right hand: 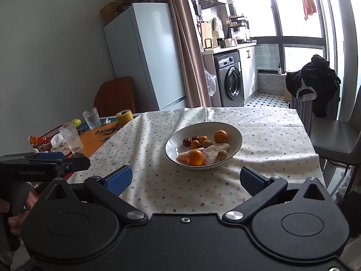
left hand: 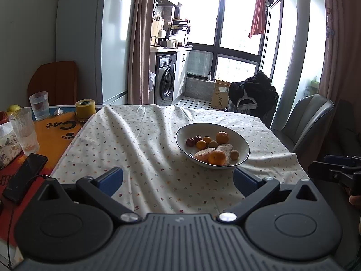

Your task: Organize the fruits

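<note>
"GenRobot.AI" is printed in grey on the side of the left gripper [right hand: 50, 166]. "Cat" is lettered in black, beside a paw print, on the orange mat [left hand: 61, 128].

Both views are lit by daylight from the windows [left hand: 204, 15] at the back, which are blown out to white. Soft shadows are cast along the folds of the tablecloth [right hand: 259, 140]. The near foreground is left dim and dark. Straight lines are bent toward the edges by the fisheye lens, and the corners are vignetted black. Focus is held sharp throughout.
</note>
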{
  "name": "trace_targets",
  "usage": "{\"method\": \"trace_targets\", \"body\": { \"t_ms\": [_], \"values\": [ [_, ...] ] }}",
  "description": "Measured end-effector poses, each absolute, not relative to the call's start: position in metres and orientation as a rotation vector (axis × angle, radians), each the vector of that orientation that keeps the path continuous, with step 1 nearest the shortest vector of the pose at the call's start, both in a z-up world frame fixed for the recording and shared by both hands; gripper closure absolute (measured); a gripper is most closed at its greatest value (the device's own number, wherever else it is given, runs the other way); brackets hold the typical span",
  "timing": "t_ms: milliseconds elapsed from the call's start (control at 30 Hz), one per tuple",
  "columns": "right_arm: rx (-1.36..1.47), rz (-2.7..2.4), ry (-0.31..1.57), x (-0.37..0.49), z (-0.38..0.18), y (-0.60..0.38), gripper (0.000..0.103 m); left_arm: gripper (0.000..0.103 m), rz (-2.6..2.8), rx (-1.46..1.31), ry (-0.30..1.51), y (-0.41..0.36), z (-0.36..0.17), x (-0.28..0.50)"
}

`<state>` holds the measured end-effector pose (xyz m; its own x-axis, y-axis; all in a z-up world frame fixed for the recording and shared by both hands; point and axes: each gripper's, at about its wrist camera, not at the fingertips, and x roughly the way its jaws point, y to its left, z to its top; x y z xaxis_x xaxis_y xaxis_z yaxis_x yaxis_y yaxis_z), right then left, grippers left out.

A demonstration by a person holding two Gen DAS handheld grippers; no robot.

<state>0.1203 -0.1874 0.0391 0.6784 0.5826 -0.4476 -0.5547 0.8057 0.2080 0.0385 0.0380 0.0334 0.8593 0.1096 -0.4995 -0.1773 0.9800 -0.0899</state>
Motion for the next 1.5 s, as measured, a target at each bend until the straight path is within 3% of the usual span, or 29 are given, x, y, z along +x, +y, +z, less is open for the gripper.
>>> {"method": "trace_targets", "body": {
  "t_ms": [1500],
  "values": [
    [0.056,0.638,0.520,0.1210,0.0405,-0.1881,0.000,0.000,0.145,-0.120,0.511,0.0376,0.0373,0.0388]
  ]
}}
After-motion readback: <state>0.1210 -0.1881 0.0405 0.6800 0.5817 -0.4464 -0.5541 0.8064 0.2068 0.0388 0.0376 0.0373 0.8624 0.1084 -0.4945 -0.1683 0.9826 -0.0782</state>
